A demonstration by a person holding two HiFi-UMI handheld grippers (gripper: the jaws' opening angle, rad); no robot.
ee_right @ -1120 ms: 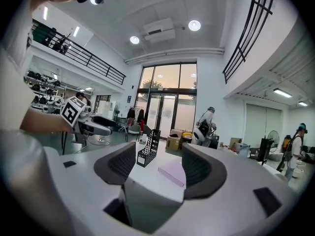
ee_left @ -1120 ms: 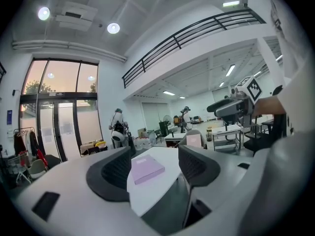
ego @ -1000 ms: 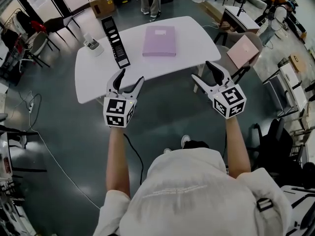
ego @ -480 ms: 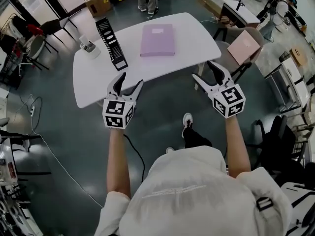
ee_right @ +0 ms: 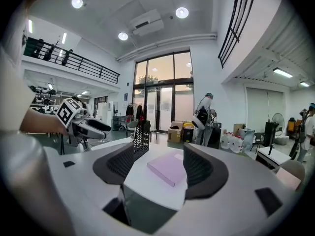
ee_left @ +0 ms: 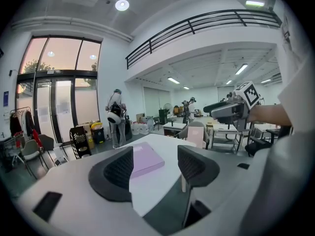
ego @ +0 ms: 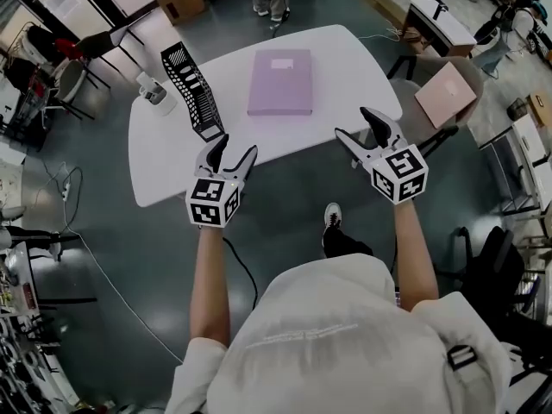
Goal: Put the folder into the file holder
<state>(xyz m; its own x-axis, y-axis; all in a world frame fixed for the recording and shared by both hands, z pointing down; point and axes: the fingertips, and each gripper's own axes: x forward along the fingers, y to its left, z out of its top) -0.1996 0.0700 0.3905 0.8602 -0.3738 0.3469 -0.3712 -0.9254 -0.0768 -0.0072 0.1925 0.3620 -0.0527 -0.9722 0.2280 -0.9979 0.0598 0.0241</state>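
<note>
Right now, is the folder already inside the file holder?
No, the pink folder lies flat on the white table, apart from the black file holder.

The lilac folder has a smooth, matt cover. The black file holder looks like perforated metal mesh. The white table top is smooth with a faint sheen; the dark floor is polished and reflective
</note>
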